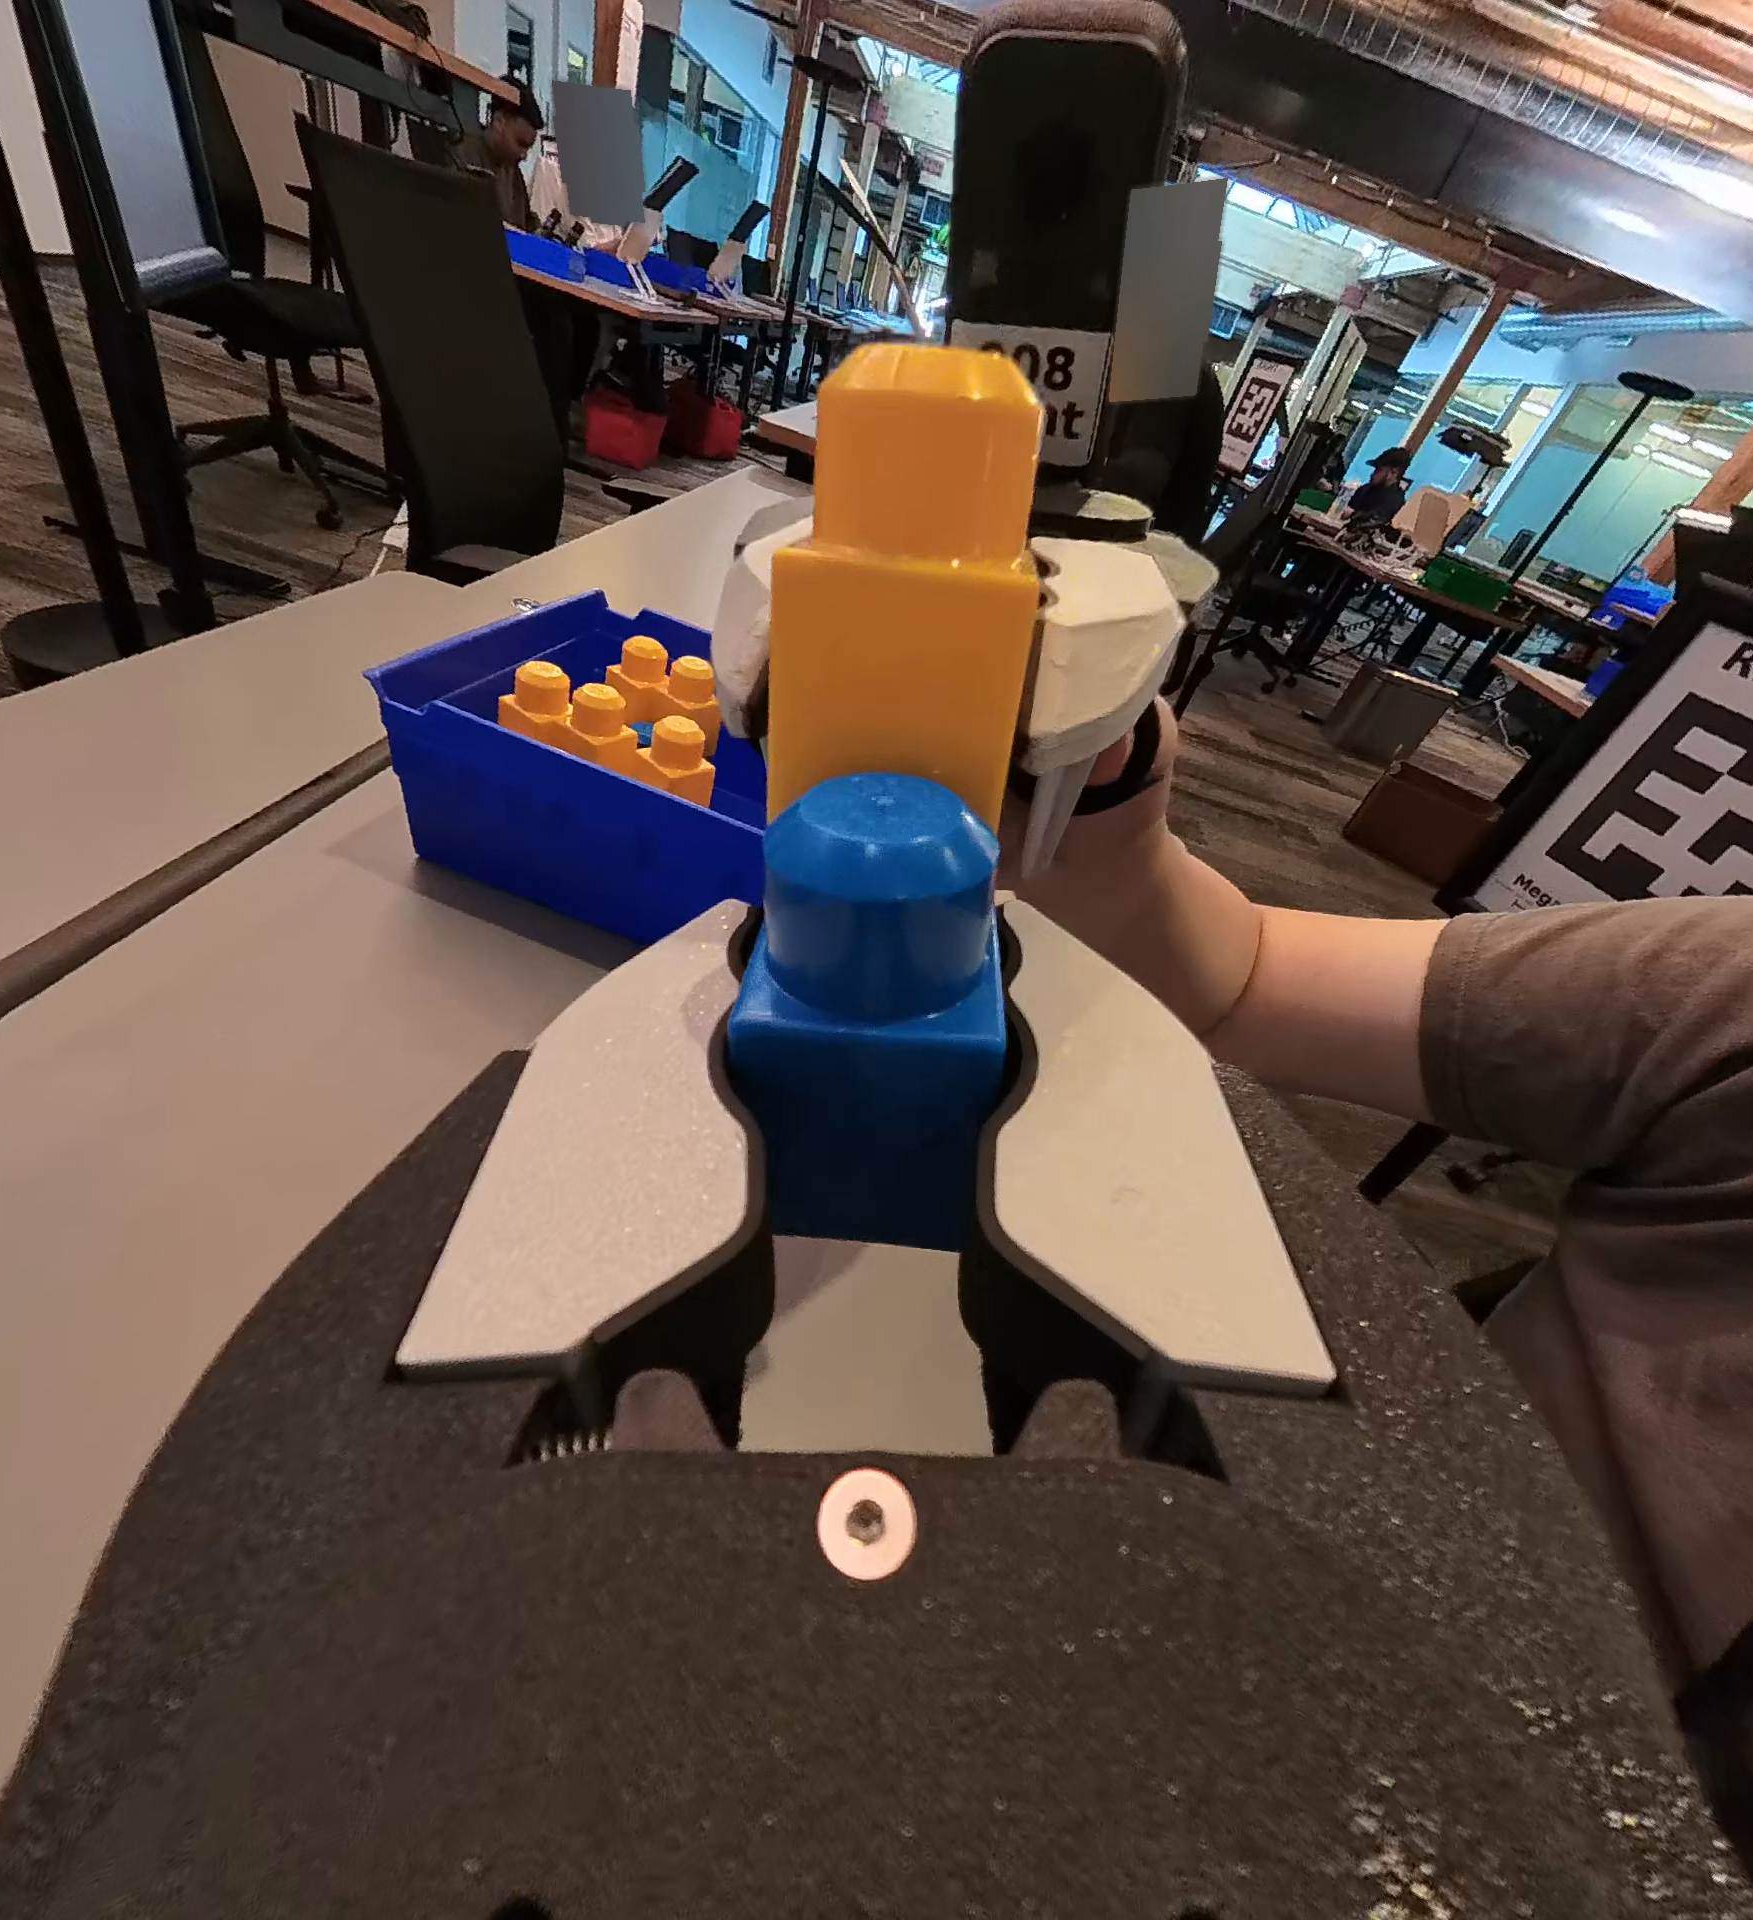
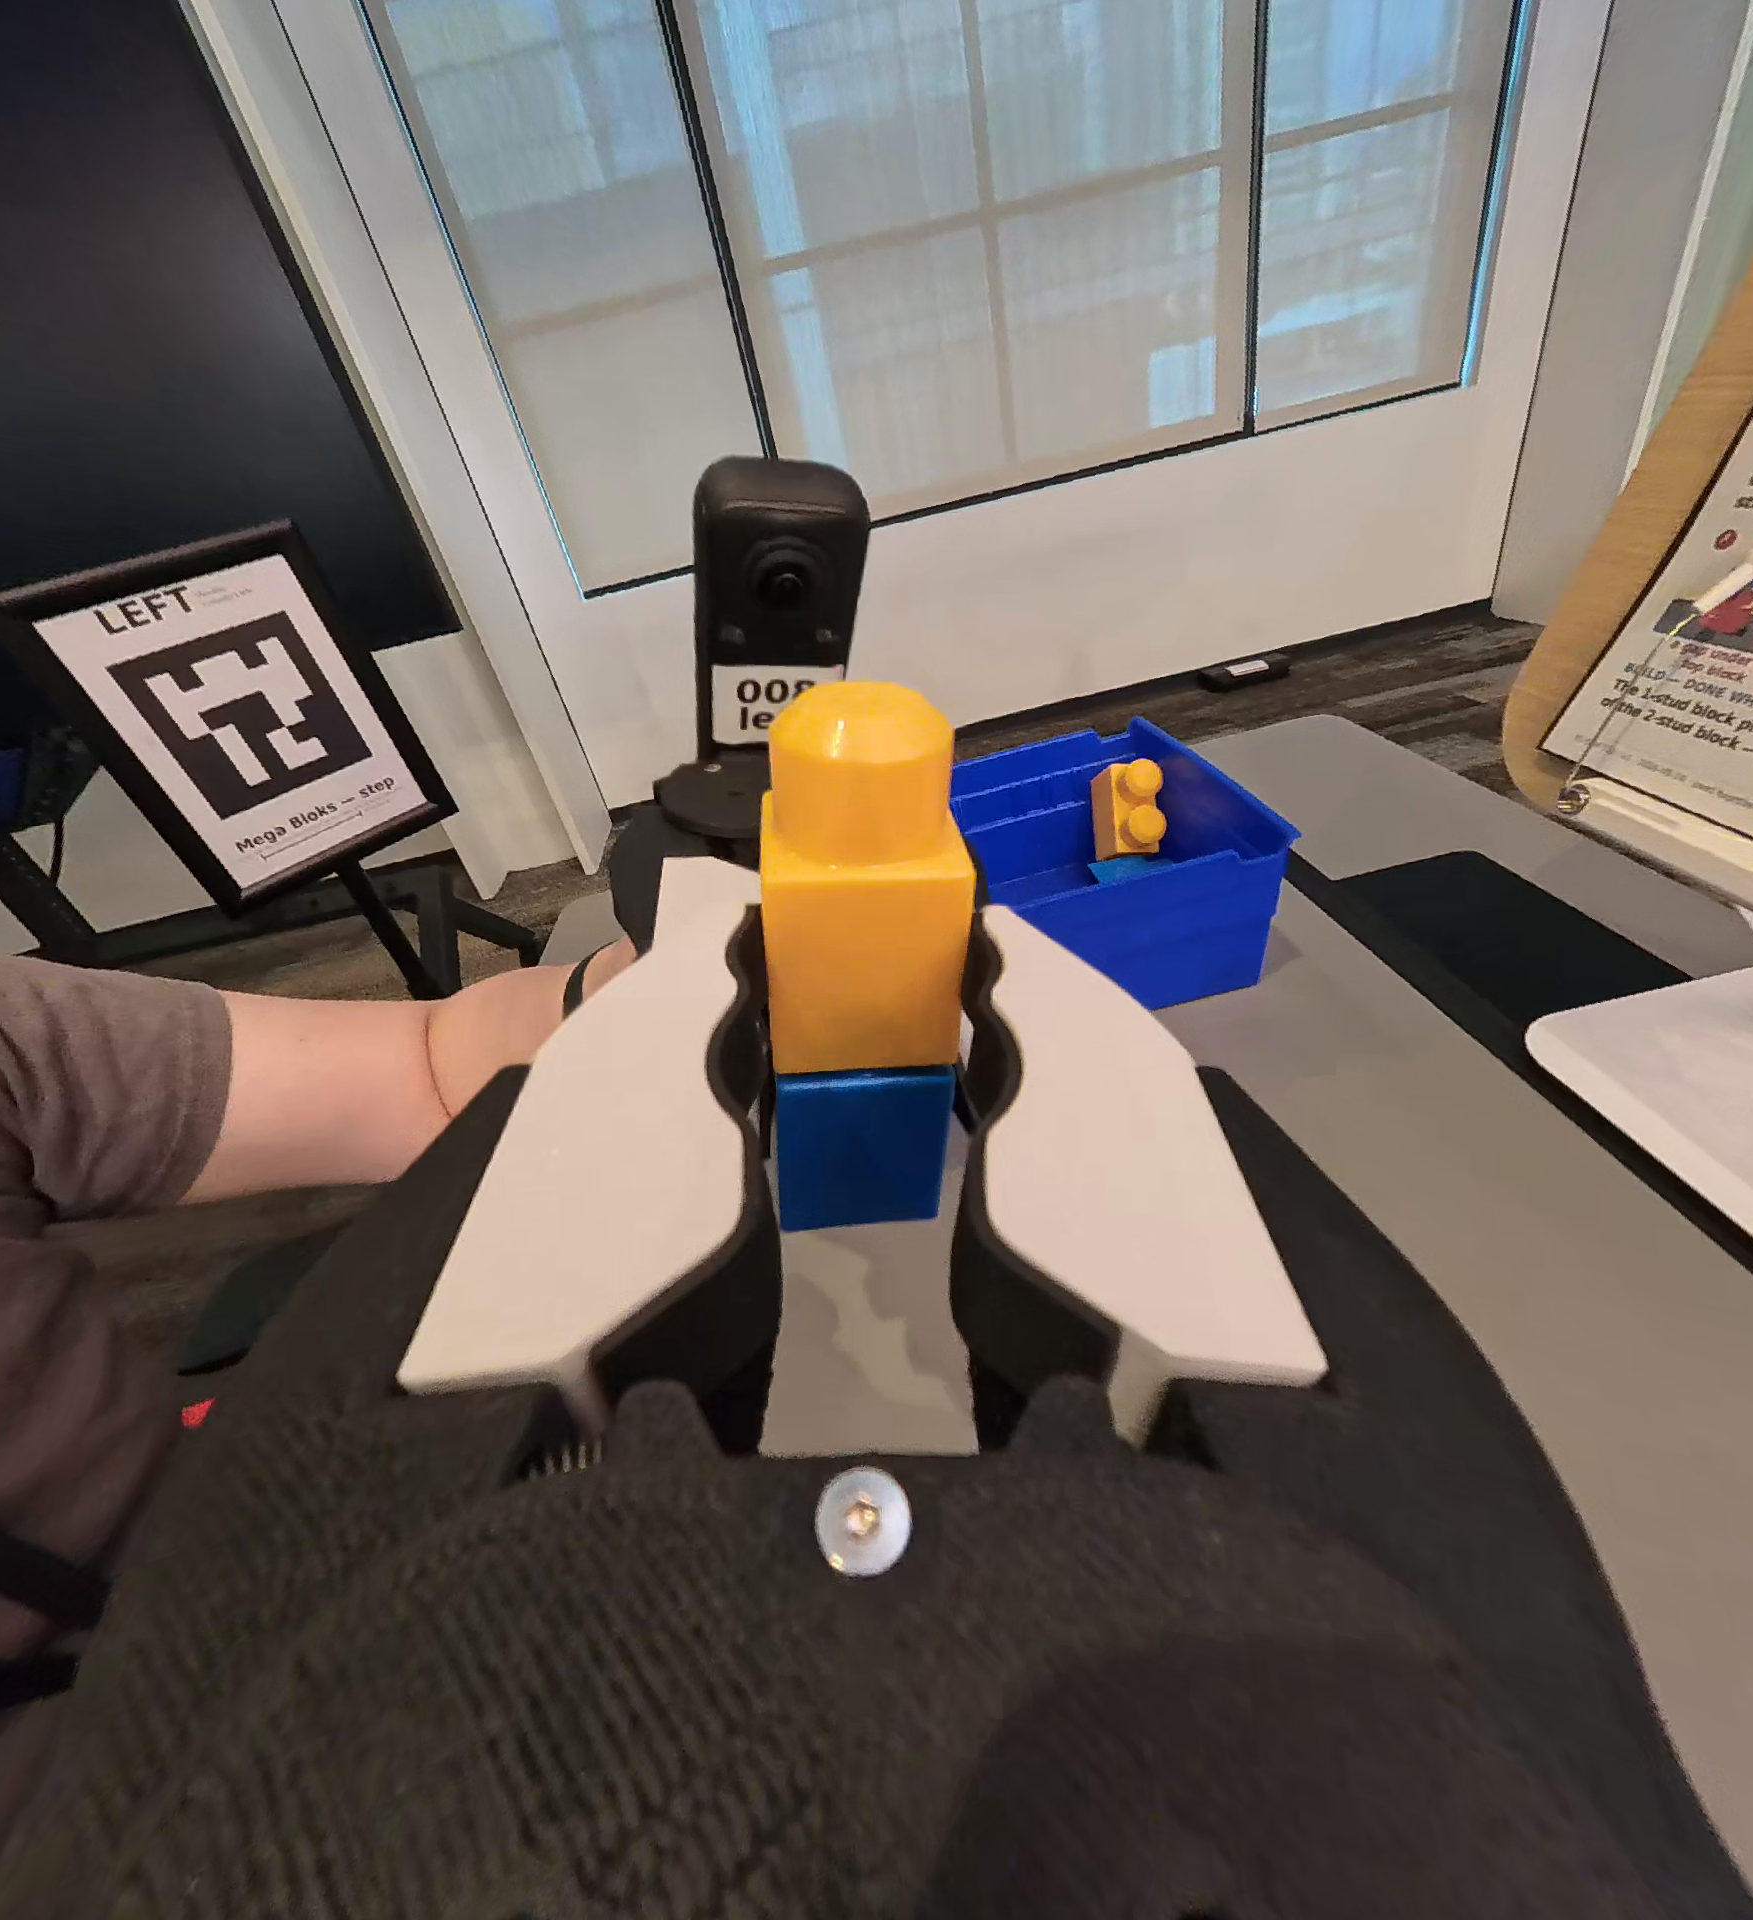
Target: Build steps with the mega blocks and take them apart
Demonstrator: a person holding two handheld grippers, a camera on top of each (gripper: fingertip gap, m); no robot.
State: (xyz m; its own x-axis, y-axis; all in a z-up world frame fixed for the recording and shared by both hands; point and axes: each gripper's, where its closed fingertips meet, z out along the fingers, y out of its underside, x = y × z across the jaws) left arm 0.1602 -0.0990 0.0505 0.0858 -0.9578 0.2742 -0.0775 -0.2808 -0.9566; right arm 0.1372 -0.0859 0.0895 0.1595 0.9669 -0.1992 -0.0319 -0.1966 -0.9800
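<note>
The grey surface (image 1: 176, 1039) fills the lower left of the left wrist view, and on it, at middle left, sits a blue bin (image 1: 560, 821) with a yellow four-stud block (image 1: 623, 717) inside; the same bin shows at middle right of the right wrist view. Both tools meet at frame centre above the surface. The left hand-held gripper (image 1: 867, 1049) has its jaws closed snugly on a blue block (image 1: 867, 1060), stud upward. The right hand-held gripper (image 2: 861, 997), facing it, is clamped on a yellow block (image 2: 861, 935). In the right wrist view the yellow block stands directly on top of something blue, seemingly the far part of the blue block, with no visible gap, so the two pieces look joined into a stepped shape, one stud low and one high. I judge this to be either the end of pressing together or the start of pulling apart; the frames cannot settle which. If separating, the next move calls for a straight pull apart, both grips kept firm and the blocks kept square so the stud slides free without twisting.
</note>
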